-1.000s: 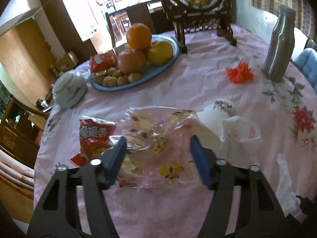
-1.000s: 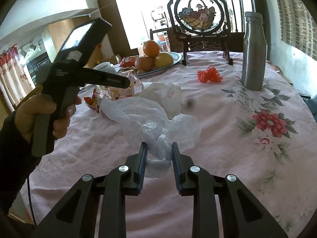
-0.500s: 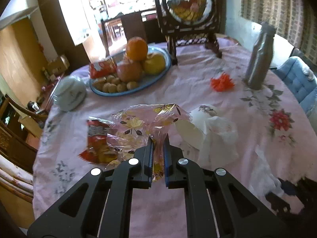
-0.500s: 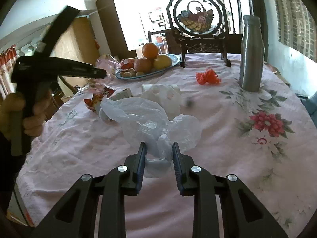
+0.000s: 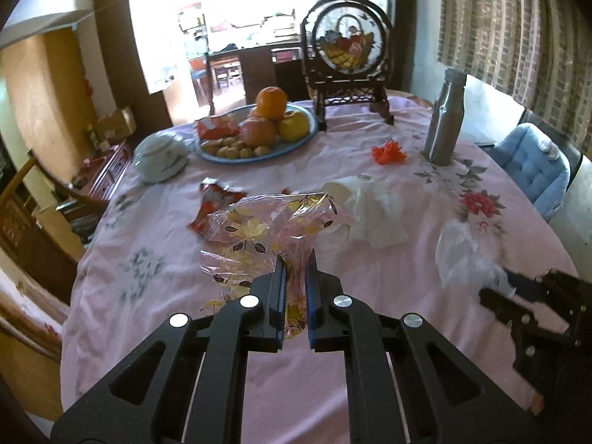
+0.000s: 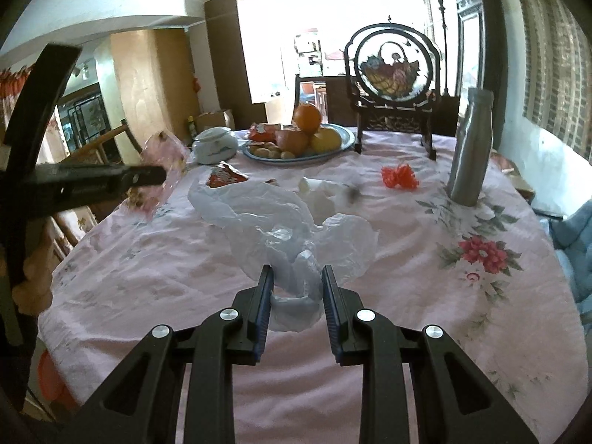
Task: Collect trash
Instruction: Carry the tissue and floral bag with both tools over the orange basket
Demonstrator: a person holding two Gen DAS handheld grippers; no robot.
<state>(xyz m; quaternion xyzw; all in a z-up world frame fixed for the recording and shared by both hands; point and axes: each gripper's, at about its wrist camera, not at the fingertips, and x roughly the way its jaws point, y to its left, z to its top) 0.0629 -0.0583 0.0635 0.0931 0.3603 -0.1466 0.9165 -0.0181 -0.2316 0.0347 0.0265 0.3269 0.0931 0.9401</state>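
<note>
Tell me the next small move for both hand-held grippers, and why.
Probably carry the floral wrapper, pinched in the left hand-held gripper, over to the white plastic bag gripped by the right hand-held gripper and drop it in.

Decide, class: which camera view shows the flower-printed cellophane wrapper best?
The left wrist view: the flower-printed cellophane wrapper fills the centre, pinched in the left tool, its print clear. The right wrist view shows only a blurred pink scrap at the left edge.
</note>
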